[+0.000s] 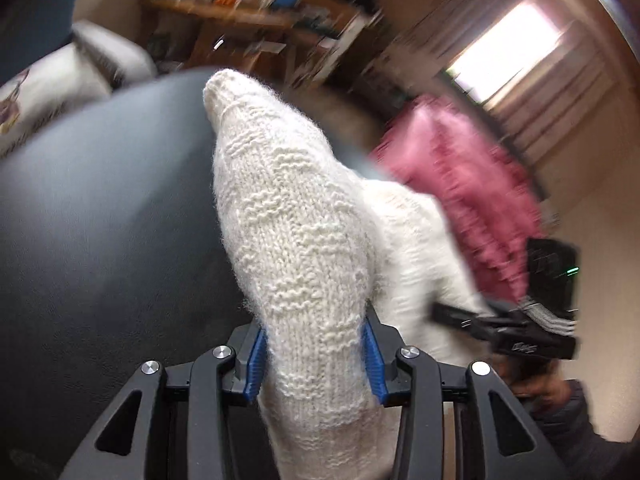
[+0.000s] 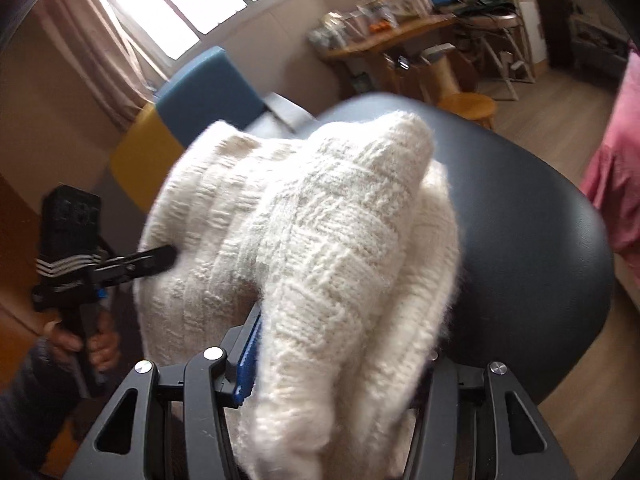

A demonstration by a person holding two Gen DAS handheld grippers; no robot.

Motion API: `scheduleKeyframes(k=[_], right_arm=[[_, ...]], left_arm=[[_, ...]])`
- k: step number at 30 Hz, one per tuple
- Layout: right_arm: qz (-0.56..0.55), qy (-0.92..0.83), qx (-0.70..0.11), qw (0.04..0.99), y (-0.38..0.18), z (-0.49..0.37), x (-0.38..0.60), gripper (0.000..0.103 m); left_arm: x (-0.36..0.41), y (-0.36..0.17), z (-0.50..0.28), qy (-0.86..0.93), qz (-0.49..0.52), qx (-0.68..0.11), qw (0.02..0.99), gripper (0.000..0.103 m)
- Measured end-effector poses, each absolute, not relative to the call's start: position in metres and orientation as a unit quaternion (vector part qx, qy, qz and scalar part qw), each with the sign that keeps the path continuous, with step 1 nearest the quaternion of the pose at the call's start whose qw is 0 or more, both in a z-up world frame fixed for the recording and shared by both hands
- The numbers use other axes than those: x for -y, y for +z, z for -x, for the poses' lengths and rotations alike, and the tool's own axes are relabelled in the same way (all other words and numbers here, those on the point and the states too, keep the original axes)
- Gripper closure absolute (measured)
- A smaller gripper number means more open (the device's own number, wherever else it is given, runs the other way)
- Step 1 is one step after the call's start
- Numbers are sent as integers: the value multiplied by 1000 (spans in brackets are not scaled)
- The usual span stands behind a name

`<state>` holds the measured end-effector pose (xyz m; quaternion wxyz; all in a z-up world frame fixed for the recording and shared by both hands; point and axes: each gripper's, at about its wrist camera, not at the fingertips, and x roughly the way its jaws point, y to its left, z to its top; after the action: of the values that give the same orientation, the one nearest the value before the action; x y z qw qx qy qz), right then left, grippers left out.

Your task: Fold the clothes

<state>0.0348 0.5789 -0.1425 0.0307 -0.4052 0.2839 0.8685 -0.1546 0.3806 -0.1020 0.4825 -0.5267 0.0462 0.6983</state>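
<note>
Evidently mid-lift: white knit sweater (image 1: 296, 240) clamped in left gripper (image 1: 314, 364) and bunched in right gripper (image 2: 340, 364), carried above the round dark table (image 1: 100, 208), near its far edge. Next: spread flat on the table, sleeves smoothed before folding.

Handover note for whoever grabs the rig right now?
Left claw: shut on the white knit sweater, a bunched fold between its blue pads.
Right claw: also shut on the sweater.
Sweater is held over the dark round table. A pink garment sits beyond it.
Done: sweater picked up by both claws. Left: lay it flat, fold it. No finished fold visible yet.
</note>
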Motion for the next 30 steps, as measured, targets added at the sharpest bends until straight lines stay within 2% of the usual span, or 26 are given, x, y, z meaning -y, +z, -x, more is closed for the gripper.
scheduleKeyframes(k=[3, 11, 13, 14, 16, 20, 22, 24, 26, 30], right_arm=[[400, 864, -303, 32, -174, -49, -579, 46], [388, 868, -306, 46, -175, -42, -563, 42], [391, 867, -304, 56, -173, -40, -562, 36], [392, 867, -302, 62, -172, -42, -560, 29], [389, 868, -299, 70, -163, -43, -559, 27], [357, 894, -250, 106, -125, -60, -543, 26], [339, 906, -218, 127, -103, -72, -531, 19], [315, 919, -184, 150, -86, -79, -515, 2], [292, 929, -147, 174, -74, -87, -495, 0], [278, 932, -115, 201, -55, -86, -461, 0]], left_arm=[[-367, -113, 165, 693, 539, 6, 479, 59], [-353, -105, 161, 714, 533, 20, 453, 52], [-342, -95, 155, 729, 527, 11, 438, 51], [-337, -90, 152, 736, 523, 6, 430, 51], [-326, -81, 147, 749, 516, -3, 415, 52], [-293, -38, 114, 822, 452, -61, 341, 52], [-277, -19, 95, 850, 420, -84, 308, 52], [-272, 2, 71, 873, 387, -93, 282, 52], [-259, 18, 52, 888, 365, -103, 259, 52], [-249, 49, 11, 902, 324, -82, 273, 52]])
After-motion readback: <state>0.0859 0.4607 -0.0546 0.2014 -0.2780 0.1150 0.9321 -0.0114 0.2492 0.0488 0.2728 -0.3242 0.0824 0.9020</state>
